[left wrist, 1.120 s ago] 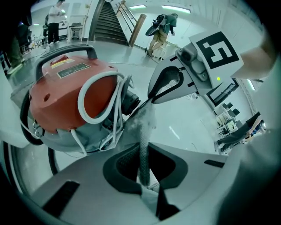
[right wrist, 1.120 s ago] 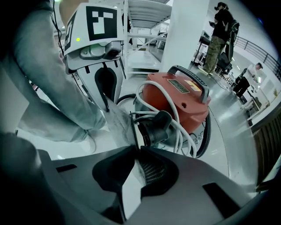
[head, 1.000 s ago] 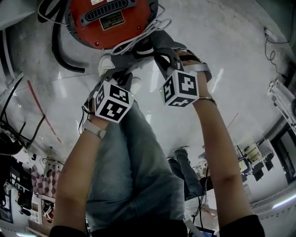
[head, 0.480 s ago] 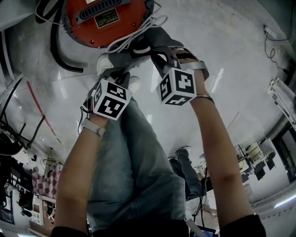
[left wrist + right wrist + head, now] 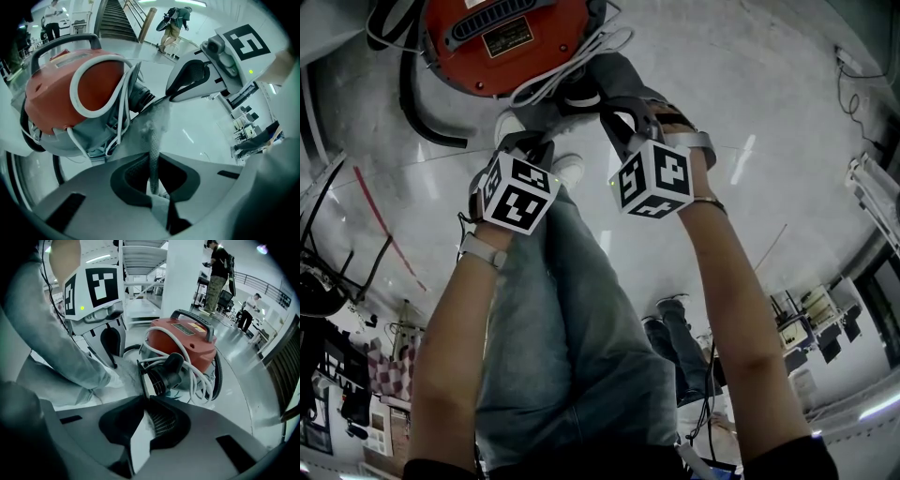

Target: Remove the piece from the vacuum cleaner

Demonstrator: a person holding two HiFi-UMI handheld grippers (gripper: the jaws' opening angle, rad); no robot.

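While right gripper rolled slightly, it and left gripper still clamp the piece.

No text readable. Label on red vacuum cleaner seen, print too small to be read.

Vacuum cleaner looks glossy plastic, piece matt cloth.

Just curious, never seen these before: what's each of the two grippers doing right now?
Left gripper: jaws closed on the grey cloth piece.
Right gripper: jaws closed on the same grey cloth piece.
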